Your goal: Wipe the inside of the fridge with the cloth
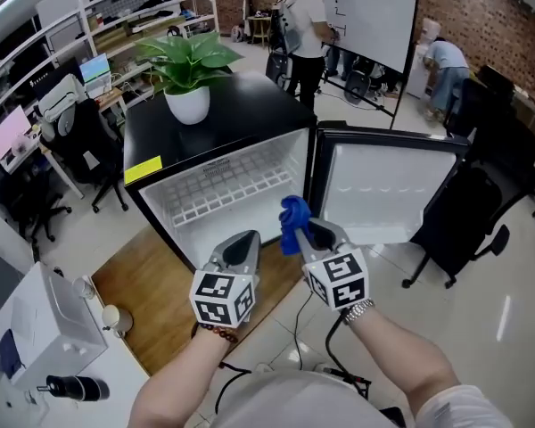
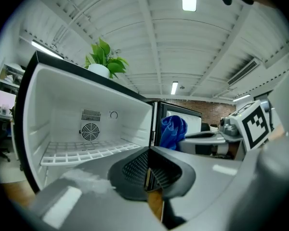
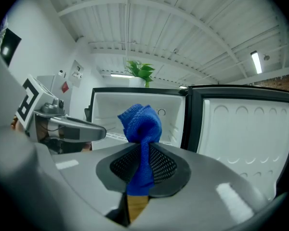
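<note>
I have one blue cloth (image 3: 140,129), pinched in the jaws of my right claw (image 1: 310,232) and bunched above their tips, held before the open mouth of the one fridge (image 1: 285,154), near its hinge-side edge. Of my two claws, the left claw (image 1: 241,246), just beside, is closed tight and empty. One plant (image 1: 187,69) stands on the fridge's top.

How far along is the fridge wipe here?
Done: the fridge door stands open and the right gripper is clamped on the blue cloth. In hand: the cloth is held up in front of the fridge, touching nothing inside. The left gripper is shut and empty. Left: seemingly all the wiping.
</note>
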`<state>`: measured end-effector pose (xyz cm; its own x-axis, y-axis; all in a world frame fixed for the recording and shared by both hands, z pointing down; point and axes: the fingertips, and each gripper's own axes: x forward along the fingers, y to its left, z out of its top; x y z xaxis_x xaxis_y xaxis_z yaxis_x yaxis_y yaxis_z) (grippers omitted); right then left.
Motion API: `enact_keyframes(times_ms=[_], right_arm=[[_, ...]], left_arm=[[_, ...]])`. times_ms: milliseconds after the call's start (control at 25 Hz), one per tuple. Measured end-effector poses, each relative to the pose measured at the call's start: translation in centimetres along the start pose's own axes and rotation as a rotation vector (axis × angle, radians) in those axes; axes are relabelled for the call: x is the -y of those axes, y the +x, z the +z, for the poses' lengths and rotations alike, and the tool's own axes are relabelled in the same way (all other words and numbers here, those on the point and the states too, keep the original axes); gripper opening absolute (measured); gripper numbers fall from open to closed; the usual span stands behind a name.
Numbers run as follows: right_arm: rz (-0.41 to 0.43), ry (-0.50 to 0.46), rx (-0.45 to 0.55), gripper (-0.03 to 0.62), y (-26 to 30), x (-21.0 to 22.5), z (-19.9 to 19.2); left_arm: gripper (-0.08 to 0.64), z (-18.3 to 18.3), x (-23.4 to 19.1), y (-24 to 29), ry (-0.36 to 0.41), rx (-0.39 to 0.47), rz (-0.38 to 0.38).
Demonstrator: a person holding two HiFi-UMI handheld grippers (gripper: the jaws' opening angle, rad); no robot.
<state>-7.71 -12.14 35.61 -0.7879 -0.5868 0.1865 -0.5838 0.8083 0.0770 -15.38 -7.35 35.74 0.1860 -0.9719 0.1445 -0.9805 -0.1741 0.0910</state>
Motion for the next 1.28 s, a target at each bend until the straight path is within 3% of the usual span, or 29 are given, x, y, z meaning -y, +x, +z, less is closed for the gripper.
enact_keyframes(times_ms=[320,680,1280], right_arm=[[0.117,0.000,0.033,0.049,-1.5,-1.8,1.2],[0.208,0.004,0.031,0.049,-3.6,-3.3,0.3],[0.251,0.005,0.044,0.049,-4.7,-3.1,0.1]], left_arm=[[0.006,0.5,0.8,-1.6,-0.046,0.031,0.096],[0.006,0.6,2.2,-3.4,-0.025,0.042,0.193],[0.006,0.7,3.2,-3.9,0.007,0.045,0.252]])
